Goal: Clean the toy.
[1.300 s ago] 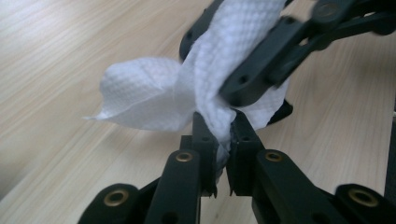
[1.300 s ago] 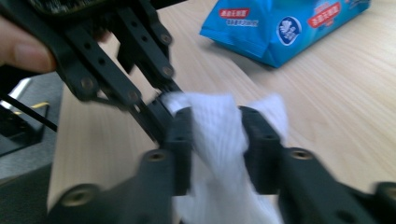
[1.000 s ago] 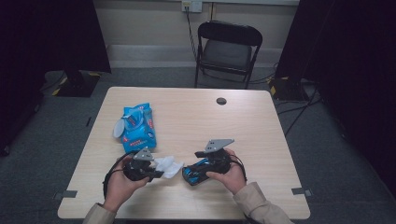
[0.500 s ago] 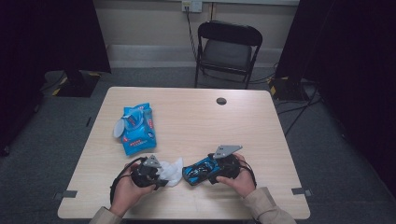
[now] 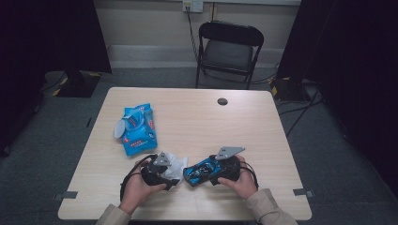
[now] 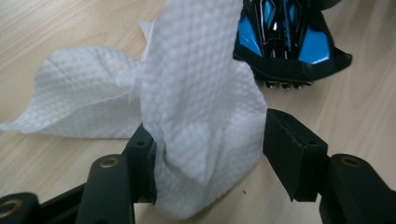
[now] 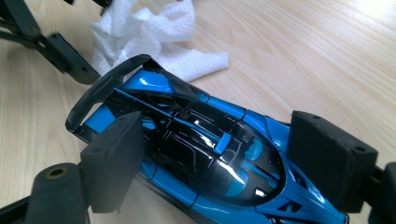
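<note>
A crumpled white wipe point(image 5: 177, 161) lies on the table point(image 5: 211, 122) beside a blue and black toy car point(image 5: 197, 172). My left gripper point(image 5: 174, 173) is open around the wipe point(image 6: 201, 84). Its jaws have just been opening; the wipe leans on one pad and stands clear of the other. My right gripper point(image 5: 209, 169) is shut on the car point(image 7: 187, 116) across its body, the jaws having just closed a touch. In the right gripper view the wipe point(image 7: 154, 32) sits past the car's tail wing, and the car's tail point(image 6: 289, 42) shows behind the wipe in the left gripper view.
A blue pack of wipes point(image 5: 137, 124) lies at the table's left, its flap open. A small black round cap point(image 5: 222, 101) sits near the far edge. A black folding chair point(image 5: 230, 47) stands behind the table. Both hands rest near the front edge.
Both hands have sunk closer to the tabletop. The left hand has drifted slightly right, and the wipe now sits bunched on the table next to the car.
</note>
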Action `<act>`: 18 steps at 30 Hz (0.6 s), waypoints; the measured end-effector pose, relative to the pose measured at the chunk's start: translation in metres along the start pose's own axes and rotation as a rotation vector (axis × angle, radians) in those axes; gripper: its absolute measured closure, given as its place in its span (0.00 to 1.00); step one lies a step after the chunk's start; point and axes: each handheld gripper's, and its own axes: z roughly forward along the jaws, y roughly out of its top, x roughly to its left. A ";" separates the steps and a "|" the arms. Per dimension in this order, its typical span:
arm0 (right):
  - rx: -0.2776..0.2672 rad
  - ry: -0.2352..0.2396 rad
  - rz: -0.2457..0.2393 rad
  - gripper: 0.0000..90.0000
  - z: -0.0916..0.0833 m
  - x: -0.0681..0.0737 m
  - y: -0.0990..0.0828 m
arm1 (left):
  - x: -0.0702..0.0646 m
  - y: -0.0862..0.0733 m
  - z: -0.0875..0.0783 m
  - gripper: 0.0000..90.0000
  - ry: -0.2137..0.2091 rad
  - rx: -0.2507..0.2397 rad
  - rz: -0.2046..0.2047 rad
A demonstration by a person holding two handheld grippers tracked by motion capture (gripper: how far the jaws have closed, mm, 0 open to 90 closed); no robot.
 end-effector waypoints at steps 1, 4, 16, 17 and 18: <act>-0.003 0.000 0.003 0.20 0.000 0.000 0.000 | 0.000 0.000 0.003 0.47 -0.004 -0.005 -0.008; -0.003 -0.002 0.006 0.21 0.000 0.000 -0.001 | 0.000 0.003 0.010 0.58 -0.011 -0.035 -0.005; -0.006 -0.002 0.006 0.21 -0.001 0.000 -0.002 | -0.003 0.005 0.005 0.55 -0.046 0.006 -0.090; -0.007 -0.002 0.007 0.21 -0.001 0.000 -0.002 | -0.004 0.006 0.001 0.50 -0.021 0.021 -0.072; -0.007 -0.002 0.007 0.21 -0.001 0.000 -0.002 | -0.005 0.006 -0.003 0.51 -0.001 0.025 -0.063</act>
